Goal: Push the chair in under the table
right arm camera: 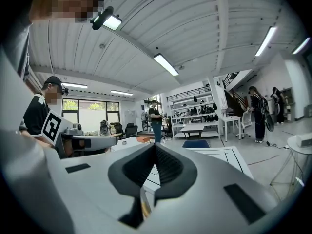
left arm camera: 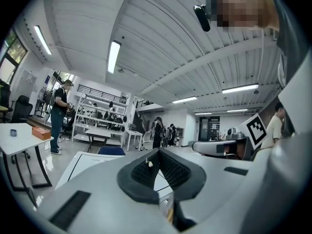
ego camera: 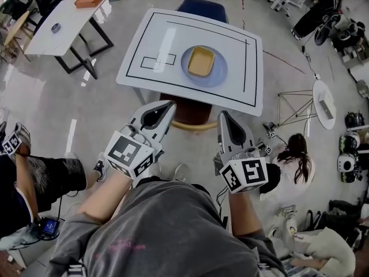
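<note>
The chair (ego camera: 190,113) has a brown seat and a curved wooden back rail (ego camera: 193,127). Its seat sits partly beneath the near edge of the white table (ego camera: 173,39). On the table stands a grey-blue plate (ego camera: 219,77) with a square yellow bowl (ego camera: 200,61). My left gripper (ego camera: 170,104) (left arm camera: 157,151) is at the rail's left end, pointing level at the table, jaws shut. My right gripper (ego camera: 222,115) (right arm camera: 155,146) is at the rail's right end, also shut. A sliver of yellow wood shows under each pair of jaws. Whether the tips touch the rail I cannot tell.
A blue chair (ego camera: 202,7) stands at the table's far side. A second white table (ego camera: 63,25) with an orange box (ego camera: 89,0) is at back left. A person (ego camera: 34,178) stands close on the left; another (ego camera: 294,154) sits on the floor on the right, near a metal frame (ego camera: 294,105).
</note>
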